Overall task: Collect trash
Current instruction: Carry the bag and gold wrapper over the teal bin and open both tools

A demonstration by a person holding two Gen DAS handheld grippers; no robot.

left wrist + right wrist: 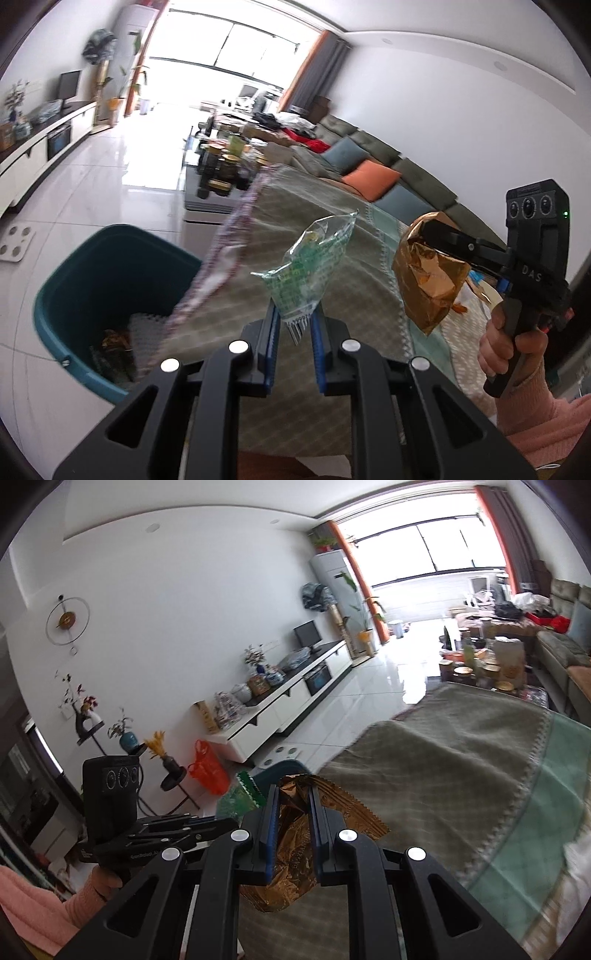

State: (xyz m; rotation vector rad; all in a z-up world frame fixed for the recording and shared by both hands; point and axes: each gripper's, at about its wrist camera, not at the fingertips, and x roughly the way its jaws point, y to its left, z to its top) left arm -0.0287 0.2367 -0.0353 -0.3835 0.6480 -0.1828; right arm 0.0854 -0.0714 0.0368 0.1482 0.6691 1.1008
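1. Left wrist view: the left gripper (293, 325) has its jaws nearly closed, pinching a clear green wrapper (314, 262) by its bottom edge. The wrapper stands up above the table (332, 206), just right of the bin (92, 295).
2. Same view, far right of the bin: the right gripper (428, 230) comes in, held in a hand (513, 343), jaws clamped on a crumpled gold wrapper (428, 280) that hangs below them.
3. The bin sits on the floor against the table's edge, and there's trash in its bottom already, so part of the job looks done.
4. Right wrist view: the right gripper (291, 827) has its jaws close together with the gold wrapper (291, 853) caught between them, over the table (443, 746).
5. The bin's (280, 768) rim peeks out just beyond the fingertips; the left gripper (221, 819) and green wrapper (242, 795) are beside it.
6. What's left, I'd say: carry both wrappers over the bin and let go.
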